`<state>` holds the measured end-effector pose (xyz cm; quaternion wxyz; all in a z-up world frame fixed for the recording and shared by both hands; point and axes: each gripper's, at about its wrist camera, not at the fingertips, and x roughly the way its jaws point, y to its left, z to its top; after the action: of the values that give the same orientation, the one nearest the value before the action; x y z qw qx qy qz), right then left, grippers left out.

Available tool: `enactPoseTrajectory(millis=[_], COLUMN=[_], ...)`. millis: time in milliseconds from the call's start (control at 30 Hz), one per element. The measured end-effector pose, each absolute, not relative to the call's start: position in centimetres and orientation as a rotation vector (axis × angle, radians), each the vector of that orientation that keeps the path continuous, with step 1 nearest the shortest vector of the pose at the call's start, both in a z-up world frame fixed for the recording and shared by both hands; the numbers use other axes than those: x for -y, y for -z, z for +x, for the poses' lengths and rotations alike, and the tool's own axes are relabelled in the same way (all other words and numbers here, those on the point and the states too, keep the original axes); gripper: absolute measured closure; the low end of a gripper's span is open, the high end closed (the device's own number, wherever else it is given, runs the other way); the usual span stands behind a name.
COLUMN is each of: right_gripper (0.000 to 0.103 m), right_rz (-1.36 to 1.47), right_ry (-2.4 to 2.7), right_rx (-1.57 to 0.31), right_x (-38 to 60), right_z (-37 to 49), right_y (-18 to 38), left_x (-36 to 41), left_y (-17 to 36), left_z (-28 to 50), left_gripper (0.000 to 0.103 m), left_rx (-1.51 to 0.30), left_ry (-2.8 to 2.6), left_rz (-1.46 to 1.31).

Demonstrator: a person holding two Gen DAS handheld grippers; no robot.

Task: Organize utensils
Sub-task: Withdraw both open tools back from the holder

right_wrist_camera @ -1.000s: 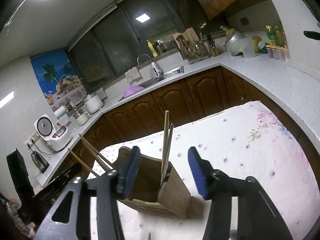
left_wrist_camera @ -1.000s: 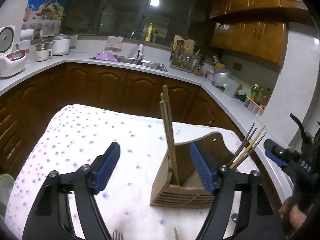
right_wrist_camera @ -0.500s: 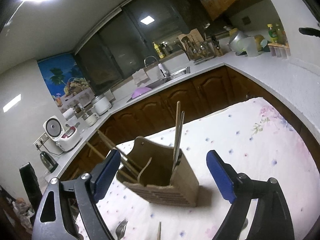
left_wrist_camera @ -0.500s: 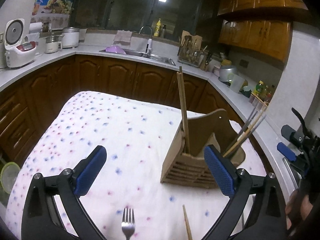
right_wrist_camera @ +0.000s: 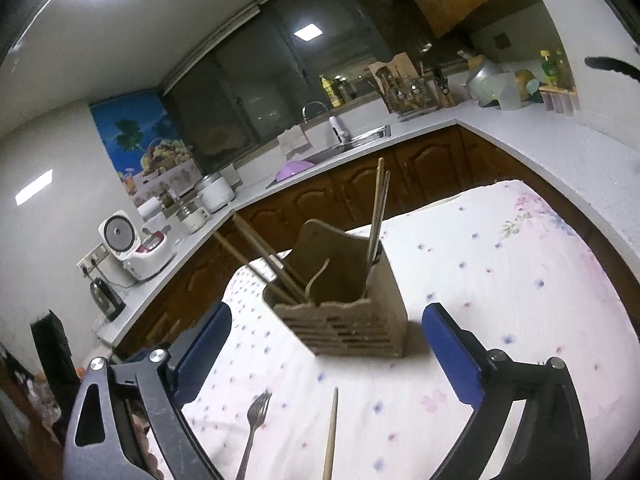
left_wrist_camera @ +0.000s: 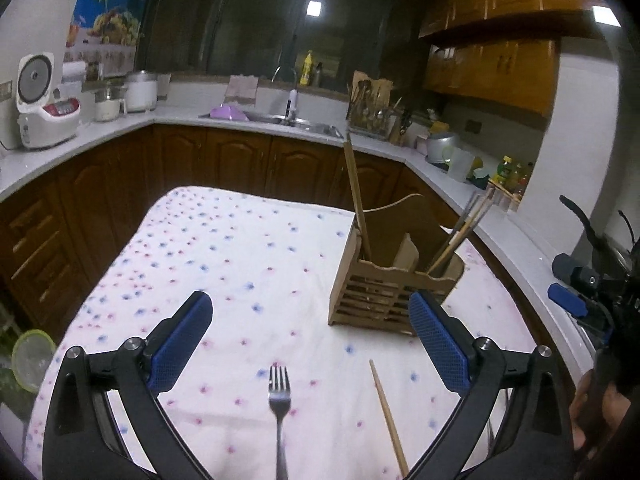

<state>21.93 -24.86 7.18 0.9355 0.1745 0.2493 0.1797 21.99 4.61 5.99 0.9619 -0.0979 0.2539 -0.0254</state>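
Both tongs backed off holder (left_wrist_camera: pixel 394 288) | jaws just opened | empty

White tablecloth (left_wrist_camera: pixel 248 240) dotted pink and blue, tan wooden caddy (left_wrist_camera: pixel 384 300)

1. Wooden utensil holder (left_wrist_camera: pixel 394 284) (right_wrist_camera: pixel 344 316): one, at 2 o'clock on the table in the left wrist view.
2. Forks lying on the tablecloth (left_wrist_camera: pixel 224 264): one fork (left_wrist_camera: pixel 279 392) (right_wrist_camera: pixel 256 412), at 6 o'clock.
3. Loose chopsticks on the cloth: one chopstick (left_wrist_camera: pixel 386 404) (right_wrist_camera: pixel 331 432), at 5 o'clock.
4. Upright sticks in the holder's right-hand compartment, right wrist view: two.
5. Slanted sticks in its other end: several; exact count unclear.
6. Grippers: two.
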Motion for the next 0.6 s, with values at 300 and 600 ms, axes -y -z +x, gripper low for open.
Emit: enactPoseTrajectory(millis=[300,600], right_gripper=[0.002,0.002], right_rz=[0.275,0.203], right_ry=[-0.348,-0.278], right_rx=[-0.464,-0.373], right_x=[23.9,23.7], right_z=[15.5,10.0], right_y=[-6.4,-5.2], left_x=[-4.3,-3.8], left_y=[-5.3,-4.4], left_z=[16.1,11.5], left_gripper=[0.000,0.000], left_rx=[-0.484,-0.469], left_ry=[0.049,0.067], left_rz=[-0.175,-0.144])
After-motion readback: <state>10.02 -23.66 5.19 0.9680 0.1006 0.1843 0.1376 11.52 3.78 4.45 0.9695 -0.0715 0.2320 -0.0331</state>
